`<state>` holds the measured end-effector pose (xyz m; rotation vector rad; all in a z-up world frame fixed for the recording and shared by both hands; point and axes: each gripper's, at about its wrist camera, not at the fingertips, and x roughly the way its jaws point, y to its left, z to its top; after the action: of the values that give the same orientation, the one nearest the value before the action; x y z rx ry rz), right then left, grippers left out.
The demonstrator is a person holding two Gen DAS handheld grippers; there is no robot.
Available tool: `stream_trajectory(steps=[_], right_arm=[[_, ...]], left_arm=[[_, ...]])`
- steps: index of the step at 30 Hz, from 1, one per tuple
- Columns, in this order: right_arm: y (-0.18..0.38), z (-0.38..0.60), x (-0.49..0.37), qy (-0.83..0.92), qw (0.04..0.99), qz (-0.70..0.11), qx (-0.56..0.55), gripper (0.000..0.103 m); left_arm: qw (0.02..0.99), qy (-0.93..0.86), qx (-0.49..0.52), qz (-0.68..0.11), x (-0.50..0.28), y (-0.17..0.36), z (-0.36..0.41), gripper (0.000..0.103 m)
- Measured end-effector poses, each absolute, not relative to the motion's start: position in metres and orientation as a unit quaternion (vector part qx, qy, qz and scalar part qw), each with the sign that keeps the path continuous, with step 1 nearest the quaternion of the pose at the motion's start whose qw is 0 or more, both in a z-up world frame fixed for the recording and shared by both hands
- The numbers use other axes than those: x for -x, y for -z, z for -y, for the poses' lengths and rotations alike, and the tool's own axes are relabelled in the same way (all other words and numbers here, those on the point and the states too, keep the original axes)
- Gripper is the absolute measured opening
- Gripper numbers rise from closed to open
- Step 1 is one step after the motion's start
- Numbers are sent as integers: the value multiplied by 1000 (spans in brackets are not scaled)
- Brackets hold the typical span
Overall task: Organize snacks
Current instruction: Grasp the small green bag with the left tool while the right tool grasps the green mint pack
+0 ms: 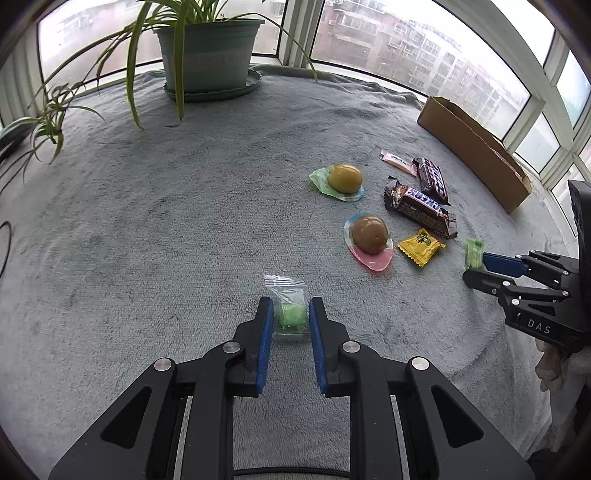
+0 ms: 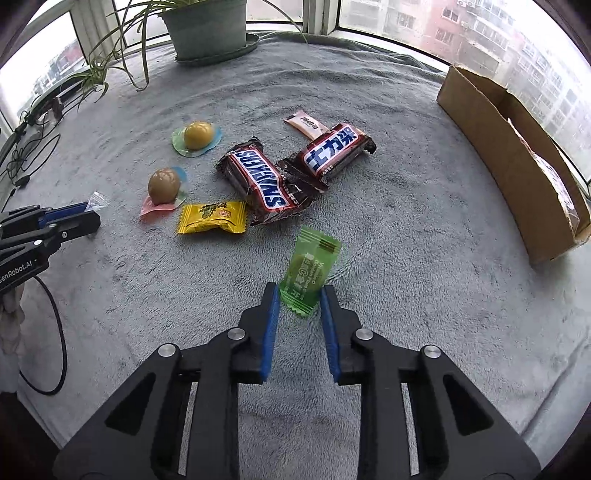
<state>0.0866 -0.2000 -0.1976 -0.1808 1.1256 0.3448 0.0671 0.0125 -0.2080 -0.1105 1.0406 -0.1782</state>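
left gripper (image 1: 291, 314): fingers clamped on the clear bag of green candy (image 1: 289, 309)
right gripper (image 2: 299, 301): fingers pinched the green wrapper (image 2: 309, 267), low on the worktop
box (image 2: 517, 173): far right
tip: lift straight up, carry both over

The snacks lie on a blanket (image 2: 424, 229) that covers the tabletop before the window (image 2: 480, 33). At the far edge stands a plant pot (image 2: 207, 33) in its saucer. A cardboard box (image 2: 517, 177) lies at the right side, well apart from the snacks. In the middle, two chocolate bars (image 2: 258, 181) touch end to end, and a small sachet (image 2: 306, 125) lies just behind the right one. Left of the bars are two jelly cups (image 2: 164, 186), one behind the other. A wrapped candy (image 2: 212, 218) lies between the near cup and the near bar. Before them, the right tongs (image 2: 299, 302) hold a candy packet (image 2: 308, 266). Far left, the left tongs (image 1: 290, 317) hold a small bag (image 1: 290, 314).
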Motion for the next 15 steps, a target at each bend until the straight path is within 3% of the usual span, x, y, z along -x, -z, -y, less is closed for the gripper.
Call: stream_trajectory(steps=[3,15], right_arm=[[196,207,-88,-162,830,-528,75,11],[189,227,-91,-167,836,-522,15,7]], left_arm=[[863,84,55,-495,-66,208,-13,18],[862,84,67,-495,-66,208,-17,18]])
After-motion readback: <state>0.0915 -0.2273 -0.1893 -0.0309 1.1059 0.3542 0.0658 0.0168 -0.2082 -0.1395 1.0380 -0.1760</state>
